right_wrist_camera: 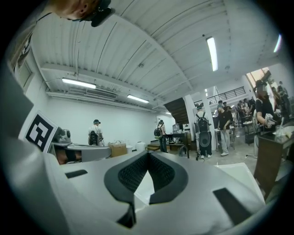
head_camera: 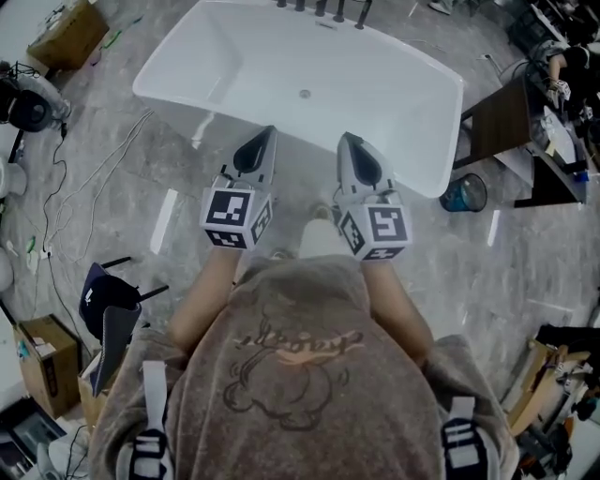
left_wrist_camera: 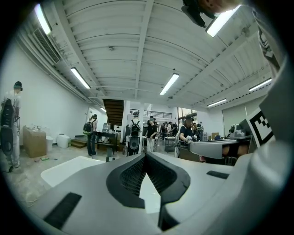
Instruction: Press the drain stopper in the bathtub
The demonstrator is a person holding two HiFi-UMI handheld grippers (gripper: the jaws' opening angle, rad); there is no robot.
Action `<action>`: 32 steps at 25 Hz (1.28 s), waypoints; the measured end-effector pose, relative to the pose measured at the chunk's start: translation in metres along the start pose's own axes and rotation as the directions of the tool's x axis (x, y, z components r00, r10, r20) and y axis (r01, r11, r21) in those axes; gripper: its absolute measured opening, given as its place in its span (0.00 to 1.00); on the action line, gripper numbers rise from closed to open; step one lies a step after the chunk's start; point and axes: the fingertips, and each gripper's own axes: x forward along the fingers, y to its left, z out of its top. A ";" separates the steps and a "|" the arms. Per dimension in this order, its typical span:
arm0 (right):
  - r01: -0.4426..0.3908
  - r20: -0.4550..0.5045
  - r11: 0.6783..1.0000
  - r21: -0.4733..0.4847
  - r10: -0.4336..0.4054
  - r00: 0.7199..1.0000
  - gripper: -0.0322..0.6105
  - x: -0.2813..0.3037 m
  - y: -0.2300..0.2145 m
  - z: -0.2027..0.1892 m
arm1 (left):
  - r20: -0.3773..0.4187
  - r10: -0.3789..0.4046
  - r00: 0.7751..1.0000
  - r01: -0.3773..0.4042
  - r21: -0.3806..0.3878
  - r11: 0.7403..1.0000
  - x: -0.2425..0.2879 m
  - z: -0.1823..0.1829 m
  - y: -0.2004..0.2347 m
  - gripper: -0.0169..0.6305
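Observation:
A white freestanding bathtub stands on the grey floor ahead of me, with the small round drain stopper in the middle of its bottom. Dark taps line its far rim. My left gripper and right gripper are held side by side over the tub's near rim, short of the stopper. Both are shut, tips touching, with nothing between them. The left gripper view shows its closed jaws raised and level toward the room, with the tub low at left. The right gripper looks the same way.
A blue bucket and a dark desk stand right of the tub. A cardboard box and loose cables lie at left. A dark stool with a cap is near my left side. Several people stand far off.

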 end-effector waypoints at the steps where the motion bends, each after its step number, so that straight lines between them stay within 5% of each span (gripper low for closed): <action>1: 0.008 0.000 1.000 0.003 -0.008 1.000 0.05 0.001 -0.003 -0.001 | 0.000 -0.001 1.000 0.001 -0.001 1.000 0.002 0.000 0.002 0.03; 32: 0.009 -0.017 1.000 0.021 -0.009 1.000 0.05 0.153 -0.080 -0.002 | 0.007 -0.029 1.000 0.029 -0.008 1.000 0.161 0.013 0.067 0.03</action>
